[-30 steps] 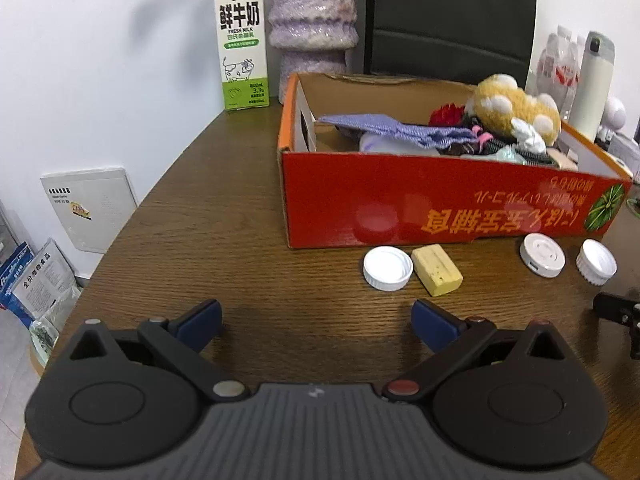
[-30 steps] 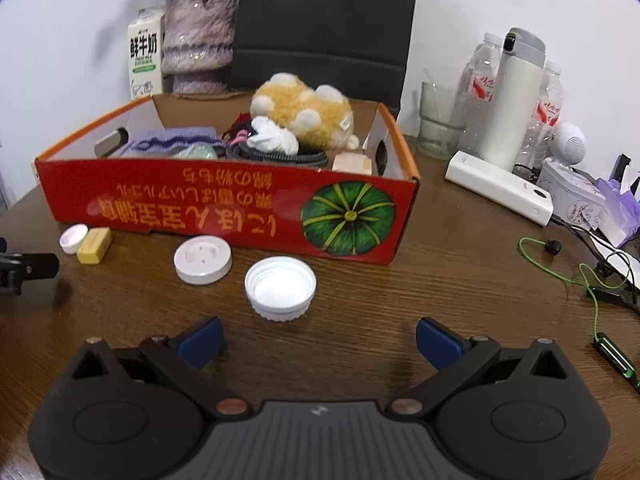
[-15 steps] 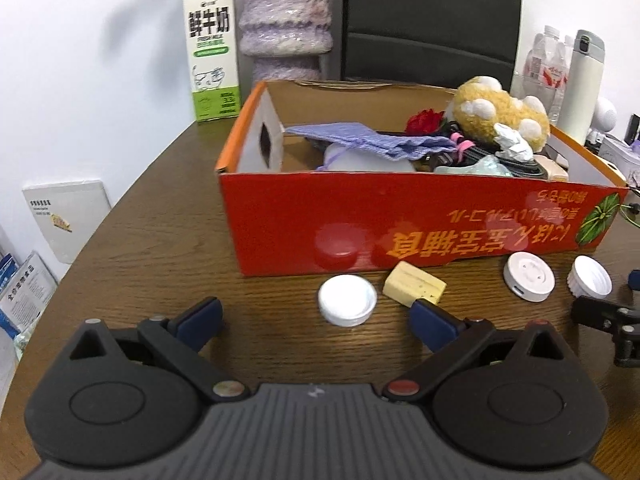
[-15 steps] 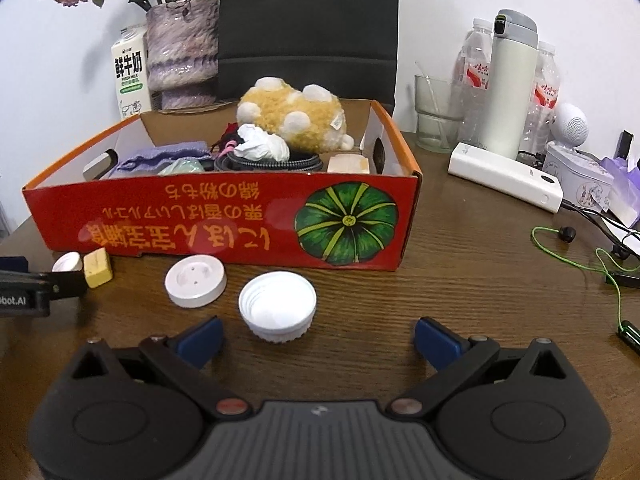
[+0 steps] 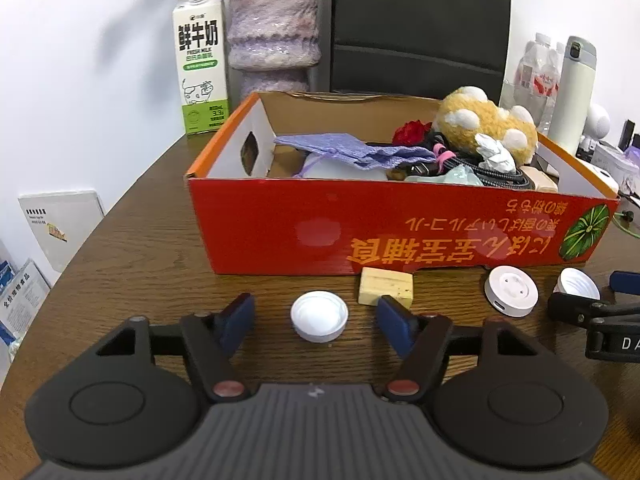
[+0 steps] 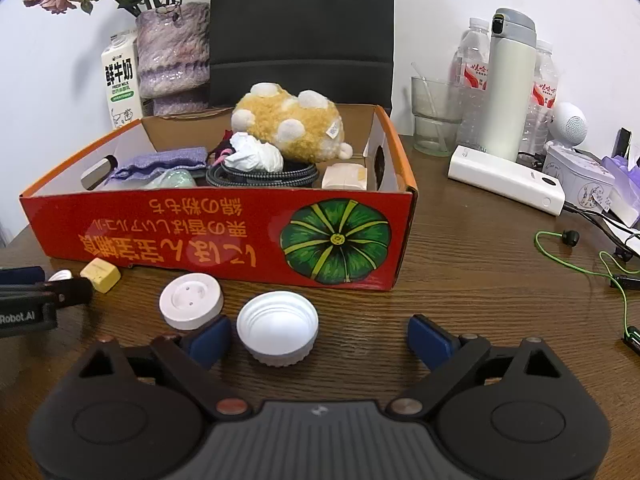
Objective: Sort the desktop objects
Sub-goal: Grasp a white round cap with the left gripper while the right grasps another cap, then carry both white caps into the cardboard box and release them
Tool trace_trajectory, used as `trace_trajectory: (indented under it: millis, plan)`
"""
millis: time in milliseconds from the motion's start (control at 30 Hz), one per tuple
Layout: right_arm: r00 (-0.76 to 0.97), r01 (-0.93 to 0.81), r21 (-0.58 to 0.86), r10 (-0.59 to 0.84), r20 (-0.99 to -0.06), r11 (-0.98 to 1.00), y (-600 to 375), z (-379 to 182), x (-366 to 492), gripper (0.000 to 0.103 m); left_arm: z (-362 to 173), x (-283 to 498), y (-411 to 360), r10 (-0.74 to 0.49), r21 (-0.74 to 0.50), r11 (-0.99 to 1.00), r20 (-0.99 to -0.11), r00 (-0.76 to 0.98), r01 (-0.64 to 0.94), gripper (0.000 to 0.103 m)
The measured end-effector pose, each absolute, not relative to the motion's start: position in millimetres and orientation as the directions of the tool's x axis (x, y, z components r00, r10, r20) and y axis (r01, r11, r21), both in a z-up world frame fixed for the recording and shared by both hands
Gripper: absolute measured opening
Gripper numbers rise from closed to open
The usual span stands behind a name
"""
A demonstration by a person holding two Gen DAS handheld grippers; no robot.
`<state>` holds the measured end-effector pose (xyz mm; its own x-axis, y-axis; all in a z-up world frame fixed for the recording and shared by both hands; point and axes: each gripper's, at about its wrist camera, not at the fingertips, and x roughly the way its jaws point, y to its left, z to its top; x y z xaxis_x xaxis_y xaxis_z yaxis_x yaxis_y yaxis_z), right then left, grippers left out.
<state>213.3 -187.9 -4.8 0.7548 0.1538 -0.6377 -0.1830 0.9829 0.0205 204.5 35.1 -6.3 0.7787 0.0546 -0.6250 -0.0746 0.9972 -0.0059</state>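
Note:
A small white cap [image 5: 319, 316] lies on the wooden table between the fingers of my left gripper [image 5: 316, 322]. Its jaws are closing, and a gap shows on each side of the cap. A larger ribbed white cap [image 6: 277, 334] lies mouth up between the fingers of my right gripper [image 6: 320, 340], close to the left pad. Those jaws are closing too and do not press on it. A yellow eraser block [image 5: 386, 286] and a white round disc [image 6: 191, 300] rest in front of the red cardboard box [image 6: 200, 224], which holds a plush toy, a purple pouch and cables.
Behind the box stand a milk carton [image 5: 200, 60], a purple vase [image 5: 274, 28] and a black chair [image 5: 420, 20]. At the right are a thermos [image 6: 510, 80], a glass [image 6: 434, 116], a white power bank [image 6: 506, 184] and a green cable [image 6: 580, 264]. The table's rounded edge runs at the left.
My left gripper slid right until the small cap sat between its fingers, which narrowed. My right gripper edged up to the ribbed cap, its fingers drawing in slightly.

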Motion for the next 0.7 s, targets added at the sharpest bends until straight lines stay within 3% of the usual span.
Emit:
trace_trajectory:
  millis: [167,400,500,567,700]
  plan:
    - [0.755,-0.182,0.02,0.152,-0.638,0.983,-188.2,-4.5,213.1,0.095,-6.6,202.7,37.4,0.072,0.004,0.996,-0.623,0.779,-0.089,0.067]
    - [0.756,-0.186,0.022,0.158,-0.635,0.982,-188.4,-4.1,212.8,0.092,-5.7,200.7,39.9,0.08,0.006,0.995,-0.616,0.784,-0.097,0.049]
    - [0.765,-0.212,0.02,0.179,-0.618,0.977,-187.0,-2.1,208.7,0.071,-4.8,199.0,36.0,0.061,0.01,0.998,-0.611,0.789,-0.069,0.03]
    - [0.771,-0.231,0.017,0.194,-0.606,0.973,-185.4,-0.6,205.7,0.04,-5.0,198.3,35.3,0.058,0.011,0.998,-0.61,0.791,-0.065,0.03]
    - [0.772,-0.242,0.017,0.203,-0.602,0.97,-184.9,0.7,203.3,0.039,-4.2,196.8,37.6,0.047,-0.002,0.998,-0.61,0.791,-0.061,0.03]
